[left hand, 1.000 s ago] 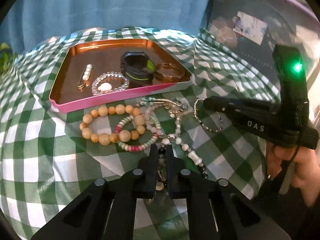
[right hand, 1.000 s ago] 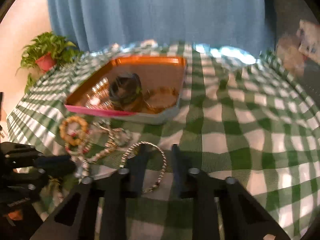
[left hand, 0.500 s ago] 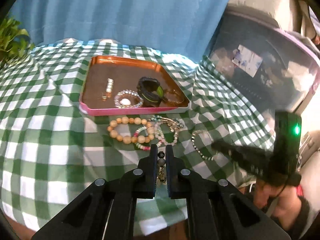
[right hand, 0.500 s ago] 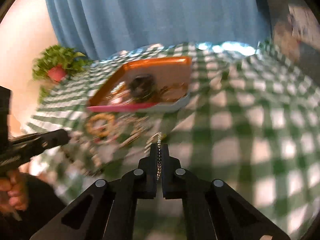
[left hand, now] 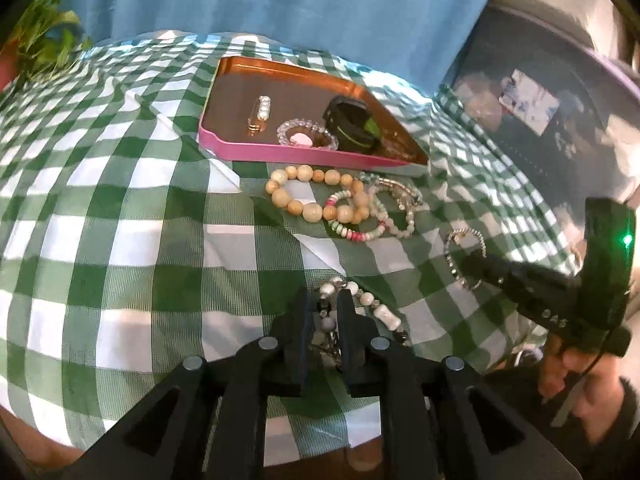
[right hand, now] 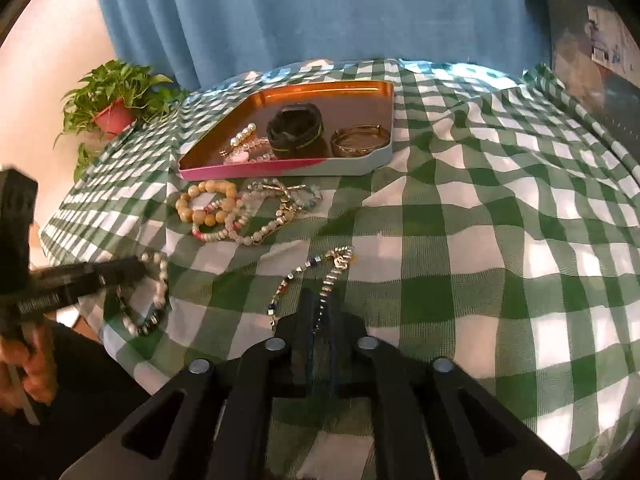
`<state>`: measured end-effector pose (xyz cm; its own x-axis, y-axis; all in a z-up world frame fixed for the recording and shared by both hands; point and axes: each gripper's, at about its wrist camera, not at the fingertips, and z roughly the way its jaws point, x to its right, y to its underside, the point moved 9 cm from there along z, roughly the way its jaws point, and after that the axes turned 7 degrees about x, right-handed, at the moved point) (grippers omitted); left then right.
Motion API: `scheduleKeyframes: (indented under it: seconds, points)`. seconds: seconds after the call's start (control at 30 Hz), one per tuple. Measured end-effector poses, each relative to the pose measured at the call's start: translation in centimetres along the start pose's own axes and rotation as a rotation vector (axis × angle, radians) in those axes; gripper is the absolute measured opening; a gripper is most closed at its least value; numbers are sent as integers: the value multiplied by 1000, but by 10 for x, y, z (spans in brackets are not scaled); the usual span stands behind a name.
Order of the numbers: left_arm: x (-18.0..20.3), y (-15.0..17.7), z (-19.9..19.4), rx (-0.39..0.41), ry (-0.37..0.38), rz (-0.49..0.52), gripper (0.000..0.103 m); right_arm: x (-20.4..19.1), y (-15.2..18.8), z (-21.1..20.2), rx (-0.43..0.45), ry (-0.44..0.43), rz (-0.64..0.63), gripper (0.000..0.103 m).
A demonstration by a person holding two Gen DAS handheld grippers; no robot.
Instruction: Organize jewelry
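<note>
My left gripper [left hand: 323, 305] is shut on a black-and-white bead bracelet [left hand: 374, 308], held near the front of the cloth; the bracelet also shows in the right wrist view [right hand: 154, 288]. My right gripper [right hand: 320, 312] is shut on a silver chain bracelet [right hand: 316, 268], which trails onto the cloth; that chain also shows in the left wrist view [left hand: 460, 252]. A pink-rimmed copper tray [right hand: 372, 92] at the back holds a black watch [right hand: 294, 124], a gold bangle [right hand: 360, 140], a clear bead bracelet [left hand: 304, 132] and a pearl pin [left hand: 262, 112].
Loose bracelets lie before the tray: wooden beads [left hand: 304, 196] and pastel strands [right hand: 272, 208]. A green-and-white checked cloth [right hand: 480, 220] covers the table. A potted plant [right hand: 116, 104] stands at the back left, a blue curtain [right hand: 320, 12] behind.
Both grippers have pulled back from the pile, each with its bracelet. The right gripper went from open around the chain to shut on it.
</note>
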<state>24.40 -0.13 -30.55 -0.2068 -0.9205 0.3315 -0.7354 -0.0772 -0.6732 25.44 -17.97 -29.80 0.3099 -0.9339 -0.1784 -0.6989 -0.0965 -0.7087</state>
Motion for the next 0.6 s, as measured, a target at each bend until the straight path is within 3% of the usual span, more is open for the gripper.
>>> scheduleKeyframes:
  seconds: [0.03,0.13,0.17,0.2,0.33,0.6]
  points:
    - [0,-1,1,2,3,6,15,-1,-1,1,1,-10,3,20]
    - [0,-2,2,10,11,8,15,-8,-2,3,0,-4,-40,24]
    - [0,-1,1,9,2,19,11,-10,-2,4,0,14,-66,21]
    - [1,-1,2,4,-12,39,7,-11,-2,4,-1,36,-79,3]
    - [4,-2,2,-17,-59,92,7,-8,-9,-2,34,29,-59,3]
    - [11,-25,-32,63,-65,61,7,-8,-30,-31,115,62,0,3]
